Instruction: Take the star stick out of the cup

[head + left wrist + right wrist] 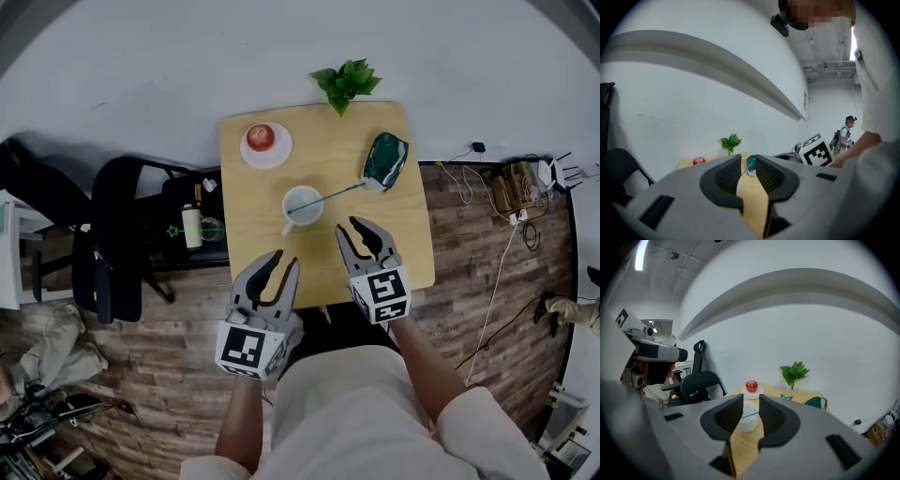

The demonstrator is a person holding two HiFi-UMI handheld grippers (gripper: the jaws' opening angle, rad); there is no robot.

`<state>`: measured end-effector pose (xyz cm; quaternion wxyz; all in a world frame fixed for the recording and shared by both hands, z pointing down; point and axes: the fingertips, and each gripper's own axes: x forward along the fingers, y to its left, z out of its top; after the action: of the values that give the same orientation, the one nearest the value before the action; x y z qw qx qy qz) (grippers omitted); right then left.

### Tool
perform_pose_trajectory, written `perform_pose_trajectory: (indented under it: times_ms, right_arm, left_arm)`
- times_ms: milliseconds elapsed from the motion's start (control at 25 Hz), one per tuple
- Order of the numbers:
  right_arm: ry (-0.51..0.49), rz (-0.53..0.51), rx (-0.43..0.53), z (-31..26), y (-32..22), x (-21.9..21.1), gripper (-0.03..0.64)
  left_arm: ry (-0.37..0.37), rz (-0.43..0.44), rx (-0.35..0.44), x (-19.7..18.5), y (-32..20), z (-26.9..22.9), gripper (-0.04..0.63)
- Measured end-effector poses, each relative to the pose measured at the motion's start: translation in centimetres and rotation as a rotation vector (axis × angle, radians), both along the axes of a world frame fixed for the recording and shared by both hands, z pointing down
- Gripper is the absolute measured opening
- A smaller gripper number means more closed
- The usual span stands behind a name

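The star stick is a thin teal rod leaning out of the white cup at the middle of the table, its star end reaching right towards a green bag. It looks light, stiff and slim, likely to slip between pads, so the bare shaft just right of the rim seems the best hold. The right gripper hovers near the cup and the left gripper nearer still, both with jaws partly apart and empty.
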<state>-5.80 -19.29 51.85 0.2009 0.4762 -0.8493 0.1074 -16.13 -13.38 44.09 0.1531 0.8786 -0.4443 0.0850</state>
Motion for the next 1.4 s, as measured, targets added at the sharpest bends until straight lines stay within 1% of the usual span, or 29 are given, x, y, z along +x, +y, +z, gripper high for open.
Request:
perform_pose_trajectory:
  times_ms: [280,600,880,1120,1400]
  right_arm:
    - [-0.016,0.011,-0.034,2.3,-2.1,0.0,0.101]
    - [-0.042,0.024,-0.086,5.2,-3.8,0.7,0.101]
    - [-0.09,0.04,-0.133,7.9,-4.8,0.7,0.102]
    - [-0.153,0.053,-0.182,9.2,-5.7,0.6,0.101]
    - [-0.185,0.061,-0.214,10.7,-6.4,0.1,0.101]
  left_arm:
    - [-0.003,-0.02,-0.029,-0.2,-1.4,1.2,0.073]
    - [-0.021,-0.033,-0.044,0.8,-3.0,2.2,0.074]
    - [-0.033,-0.051,-0.063,1.3,-3.5,3.3,0.074]
    - [-0.043,-0.059,-0.086,1.5,-3.7,3.9,0.074]
    - [-0.058,-0.07,-0.098,1.2,-3.7,4.6,0.074]
